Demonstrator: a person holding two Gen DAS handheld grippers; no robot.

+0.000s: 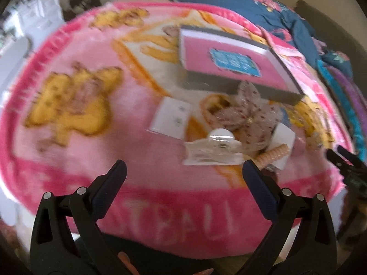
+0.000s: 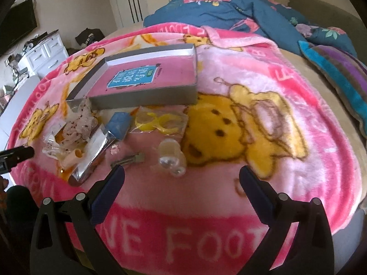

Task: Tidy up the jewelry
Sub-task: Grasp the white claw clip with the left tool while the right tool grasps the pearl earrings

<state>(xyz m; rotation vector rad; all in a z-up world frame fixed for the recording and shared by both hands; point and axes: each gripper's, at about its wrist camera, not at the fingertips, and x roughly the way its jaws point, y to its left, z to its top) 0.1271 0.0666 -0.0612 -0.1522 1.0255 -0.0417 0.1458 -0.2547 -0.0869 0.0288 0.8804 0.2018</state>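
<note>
A shallow grey box [image 2: 146, 80] with a pink lining and a blue label lies open on the pink cartoon blanket [image 2: 298, 114]; it also shows in the blurred left wrist view as the grey box [image 1: 229, 68]. Loose pieces lie in front of it: a yellow item in a clear bag [image 2: 160, 121], a blue packet [image 2: 120, 125], a clear round piece [image 2: 170, 155], a metal hair clip [image 2: 130, 159] and spotted fabric [image 2: 78, 123]. My right gripper [image 2: 182, 171] hangs open just short of the clear piece. My left gripper [image 1: 183, 167] is open, just short of a pale claw clip [image 1: 213, 151].
A white earring card [image 1: 170, 116] lies left of the pile. A blue floral quilt [image 2: 229, 9] and a striped pillow [image 2: 339, 73] sit at the back and right of the bed. White drawers [image 2: 45, 52] stand off the bed's left side.
</note>
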